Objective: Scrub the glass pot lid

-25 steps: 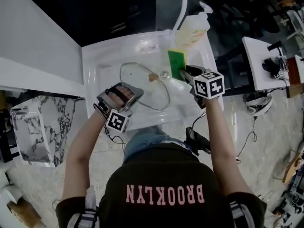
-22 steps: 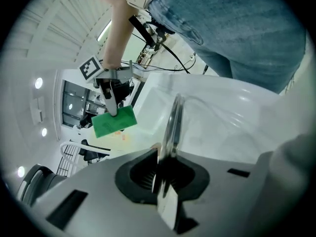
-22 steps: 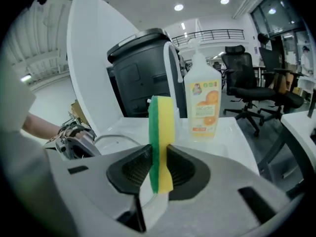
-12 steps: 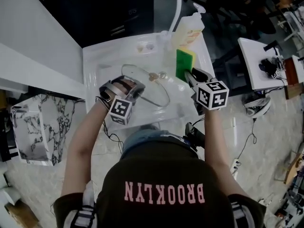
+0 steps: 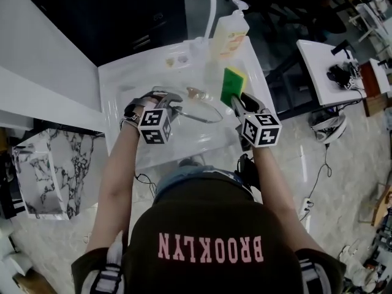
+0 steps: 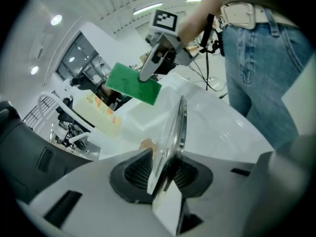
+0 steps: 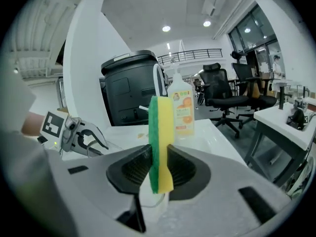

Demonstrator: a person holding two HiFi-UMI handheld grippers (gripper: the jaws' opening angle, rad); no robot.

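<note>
Left gripper (image 6: 165,173): pinches the round clear glass pot lid (image 6: 177,128) by its rim.
Right gripper (image 7: 159,169): squeezes the upright green and yellow sponge (image 7: 160,132).

A soap bottle (image 5: 229,34) (orange label, pump top) stands just beside a white tap (image 5: 210,3), a white table (image 5: 313,59) carrying dark gear sits off to the right, a marbled box (image 5: 64,164) lies at the left, and office chairs (image 7: 223,90) and a black bin (image 7: 129,89) stand beyond.
</note>
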